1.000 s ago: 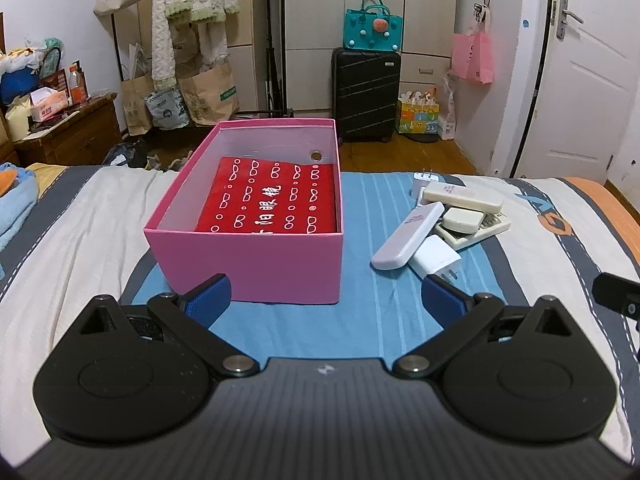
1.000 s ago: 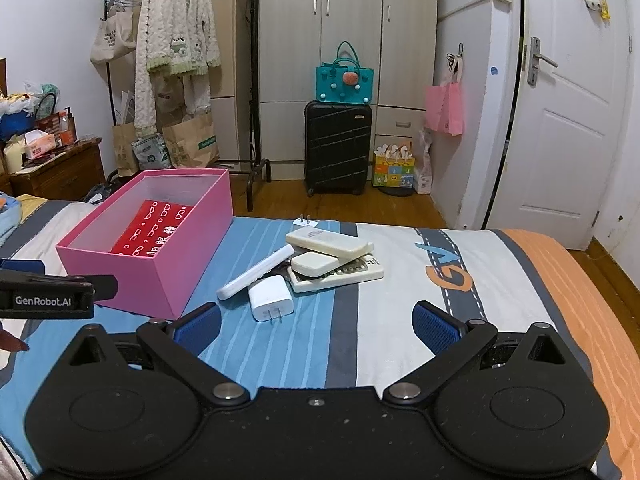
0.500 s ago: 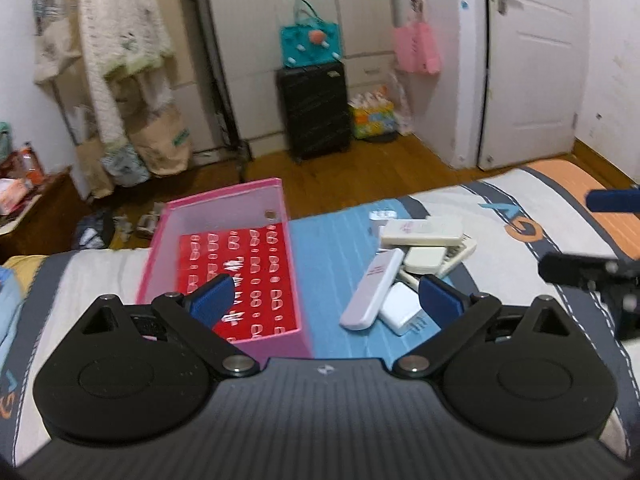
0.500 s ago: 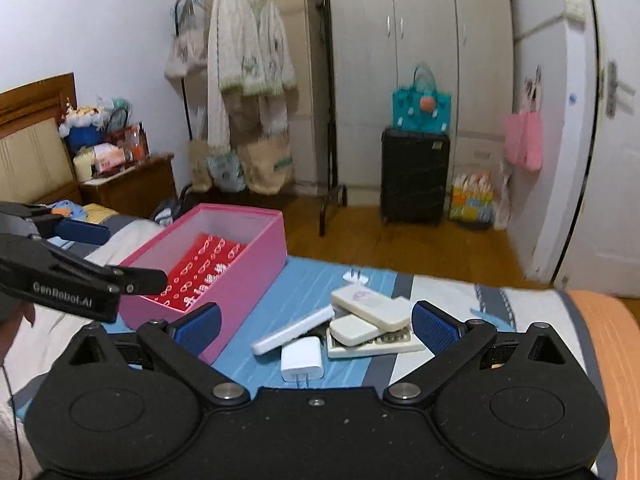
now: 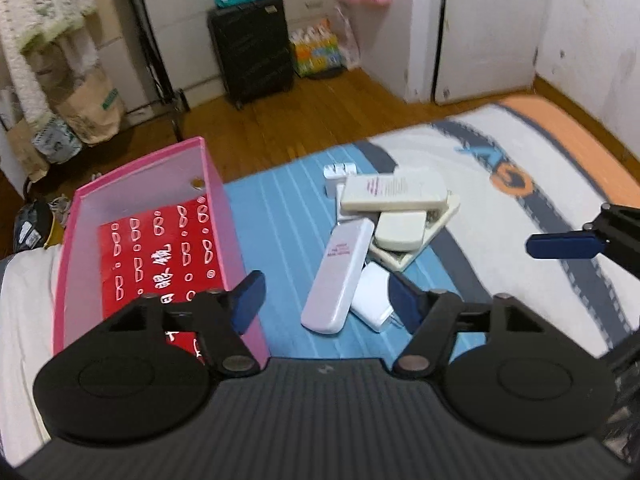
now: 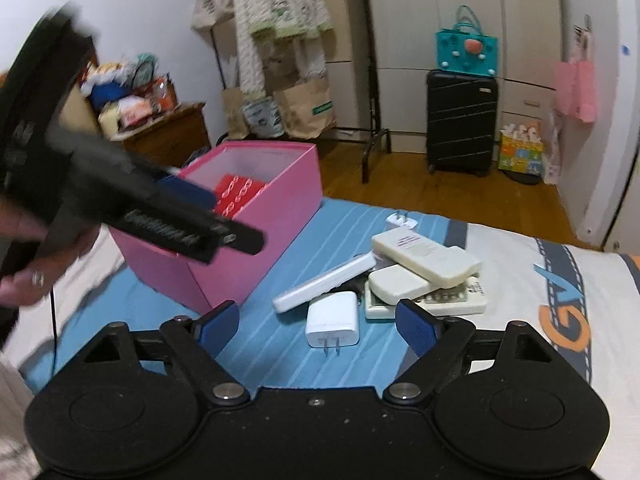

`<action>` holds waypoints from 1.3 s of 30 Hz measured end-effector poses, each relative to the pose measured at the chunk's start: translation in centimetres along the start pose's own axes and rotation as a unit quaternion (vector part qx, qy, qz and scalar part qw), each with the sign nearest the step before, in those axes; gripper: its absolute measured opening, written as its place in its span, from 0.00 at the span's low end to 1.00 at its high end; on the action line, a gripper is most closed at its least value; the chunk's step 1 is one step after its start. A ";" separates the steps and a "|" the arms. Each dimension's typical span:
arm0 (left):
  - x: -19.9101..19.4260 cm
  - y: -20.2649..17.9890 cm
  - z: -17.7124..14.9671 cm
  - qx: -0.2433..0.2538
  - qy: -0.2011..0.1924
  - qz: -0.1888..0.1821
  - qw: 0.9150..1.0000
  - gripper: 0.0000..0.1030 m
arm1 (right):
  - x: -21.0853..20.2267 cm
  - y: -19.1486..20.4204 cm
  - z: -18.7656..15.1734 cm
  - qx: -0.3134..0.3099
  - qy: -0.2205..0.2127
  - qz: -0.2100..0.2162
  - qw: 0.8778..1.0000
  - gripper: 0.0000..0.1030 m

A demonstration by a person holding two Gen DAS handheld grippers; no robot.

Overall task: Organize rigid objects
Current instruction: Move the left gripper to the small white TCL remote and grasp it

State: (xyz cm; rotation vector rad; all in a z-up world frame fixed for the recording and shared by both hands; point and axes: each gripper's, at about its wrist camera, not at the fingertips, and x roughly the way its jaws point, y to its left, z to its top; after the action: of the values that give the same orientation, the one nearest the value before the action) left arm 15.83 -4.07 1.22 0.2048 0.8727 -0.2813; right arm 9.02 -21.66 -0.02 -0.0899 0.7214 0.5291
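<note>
A pink box (image 5: 216,200) with a red patterned sheet inside sits on the bed; it also shows in the right wrist view (image 6: 280,200). Beside it lies a pile of white rigid objects: a long white remote (image 5: 340,276), a cream remote (image 5: 394,192), a small cream device (image 5: 400,232), a white charger (image 5: 372,296) and a small plug (image 5: 340,170). The charger (image 6: 332,320) lies just ahead of my right gripper (image 6: 318,322), which is open and empty. My left gripper (image 5: 324,300) is open and empty, above the box's near right corner and the long remote.
The bed has a striped blue, white and orange cover (image 5: 500,168). Beyond its far edge are a wooden floor, a black suitcase (image 6: 460,120), paper bags and a clothes rack (image 6: 280,20). A wooden nightstand (image 6: 168,136) stands at the left.
Both grippers have risen and tilted down toward the bed. The left one has swung right over the pile, and it now looms large at the left of the right wrist view.
</note>
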 end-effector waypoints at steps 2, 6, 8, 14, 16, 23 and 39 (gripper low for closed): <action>1.7 -0.1 0.8 0.004 0.015 -0.009 1.000 0.63 | 1.0 0.3 0.1 -0.011 0.008 0.003 1.000 0.86; 5.5 -0.5 2.1 0.002 0.056 -0.013 0.998 0.59 | 2.6 0.0 0.2 -0.008 0.012 0.002 1.000 0.86; 7.2 -1.0 2.3 0.016 0.069 -0.002 0.997 0.48 | 3.4 -0.5 0.0 -0.006 0.016 0.000 1.000 0.86; 12.6 -0.7 2.5 0.003 0.116 -0.013 0.993 0.28 | 5.1 -1.8 -0.6 0.011 0.023 -0.006 1.000 0.85; 13.7 -0.5 2.6 -0.007 0.121 -0.025 0.992 0.30 | 5.5 -2.1 -0.8 0.009 0.027 -0.008 1.000 0.85; 15.9 0.1 2.4 -0.007 0.125 -0.026 0.992 0.74 | 7.5 -3.2 -0.8 0.015 0.043 0.000 0.999 0.85; 15.5 3.4 2.5 -0.104 0.123 -0.040 0.986 0.17 | 12.4 -1.1 -1.1 -0.018 0.097 -0.009 0.995 0.77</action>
State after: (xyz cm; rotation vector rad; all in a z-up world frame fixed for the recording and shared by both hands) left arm 28.19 -4.04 -9.04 0.0087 1.1492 -0.2394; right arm 16.69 -17.53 -9.01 -0.1832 0.9008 0.5199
